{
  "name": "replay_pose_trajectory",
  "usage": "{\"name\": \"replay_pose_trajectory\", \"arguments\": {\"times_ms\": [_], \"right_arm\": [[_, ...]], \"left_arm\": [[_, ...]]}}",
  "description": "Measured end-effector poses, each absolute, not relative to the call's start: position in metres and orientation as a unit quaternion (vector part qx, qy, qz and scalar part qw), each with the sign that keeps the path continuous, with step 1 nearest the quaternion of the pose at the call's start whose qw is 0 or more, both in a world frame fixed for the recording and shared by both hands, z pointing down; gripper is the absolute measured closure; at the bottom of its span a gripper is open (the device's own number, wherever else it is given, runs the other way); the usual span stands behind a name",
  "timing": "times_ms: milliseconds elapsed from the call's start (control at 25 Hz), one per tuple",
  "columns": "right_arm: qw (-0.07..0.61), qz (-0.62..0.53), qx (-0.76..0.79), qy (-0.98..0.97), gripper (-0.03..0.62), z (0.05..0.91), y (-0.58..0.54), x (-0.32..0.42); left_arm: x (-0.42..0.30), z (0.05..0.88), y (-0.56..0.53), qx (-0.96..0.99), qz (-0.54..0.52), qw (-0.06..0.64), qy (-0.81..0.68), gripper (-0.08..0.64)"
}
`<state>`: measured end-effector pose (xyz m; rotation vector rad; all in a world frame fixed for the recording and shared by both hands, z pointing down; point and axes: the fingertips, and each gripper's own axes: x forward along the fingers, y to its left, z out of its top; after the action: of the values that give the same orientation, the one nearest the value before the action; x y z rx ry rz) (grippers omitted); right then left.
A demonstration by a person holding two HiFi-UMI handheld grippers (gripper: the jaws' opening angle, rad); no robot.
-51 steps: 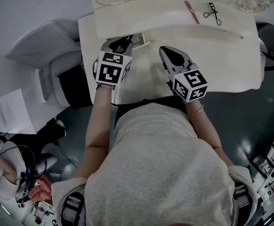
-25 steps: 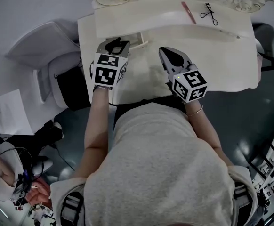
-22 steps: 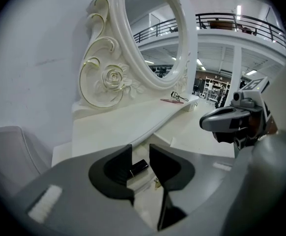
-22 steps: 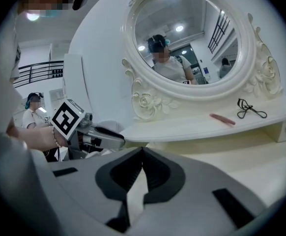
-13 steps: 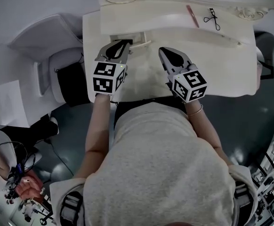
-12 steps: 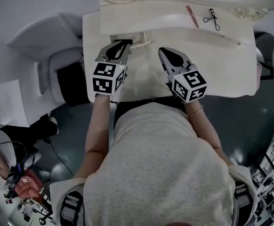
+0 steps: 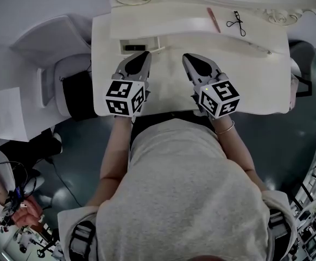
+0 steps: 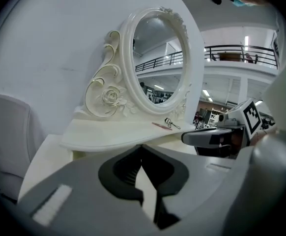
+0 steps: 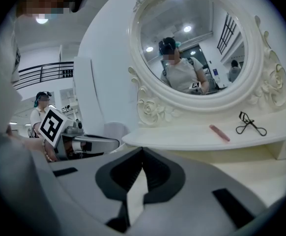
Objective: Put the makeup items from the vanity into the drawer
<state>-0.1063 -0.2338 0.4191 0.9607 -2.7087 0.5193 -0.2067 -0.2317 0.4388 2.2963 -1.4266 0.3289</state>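
Observation:
A pink makeup stick (image 7: pixel 213 19) (image 9: pixel 219 132) and a black eyelash curler (image 7: pixel 235 20) (image 9: pixel 250 124) lie on the vanity's raised shelf (image 7: pixel 169 16), under the mirror. They show small in the left gripper view as well, the stick (image 8: pixel 160 126) beside the curler (image 8: pixel 172 123). A small drawer (image 7: pixel 147 41) below the shelf at the left stands open, with a dark item (image 7: pixel 131 48) inside. My left gripper (image 7: pixel 145 54) (image 8: pixel 142 146) hovers just in front of the drawer, shut and empty. My right gripper (image 7: pixel 186 57) (image 9: pixel 142 149) is beside it over the tabletop, shut and empty.
The oval mirror (image 9: pixel 197 43) with its carved frame rises behind the shelf. A white padded chair (image 7: pixel 49 53) stands left of the vanity, with sheets of paper (image 7: pixel 0 118) below it. The vanity's front edge (image 7: pixel 163 112) runs under both grippers.
My left gripper has drawn back from the drawer toward me and its jaws have shut. The right gripper has stayed in place.

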Motion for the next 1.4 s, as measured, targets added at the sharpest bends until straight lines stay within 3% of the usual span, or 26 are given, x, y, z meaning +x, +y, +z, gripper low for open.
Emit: {"name": "replay_pose_trajectory", "arguments": {"times_ms": [320, 640, 1400], "right_arm": [[0.096, 0.152, 0.306, -0.935, 0.584, 0.393, -0.228, -0.085], [0.096, 0.131, 0.3, -0.94, 0.584, 0.375, -0.221, -0.049], [0.12, 0.159, 0.308, -0.93, 0.584, 0.39, -0.201, -0.003]], "left_arm": [[-0.15, 0.433, -0.223, 0.832, 0.113, 0.234, -0.49, 0.551], [-0.096, 0.395, -0.216, 0.852, 0.0, 0.229, -0.472, 0.551], [-0.031, 0.415, -0.192, 0.854, 0.068, 0.226, -0.464, 0.551]]}}
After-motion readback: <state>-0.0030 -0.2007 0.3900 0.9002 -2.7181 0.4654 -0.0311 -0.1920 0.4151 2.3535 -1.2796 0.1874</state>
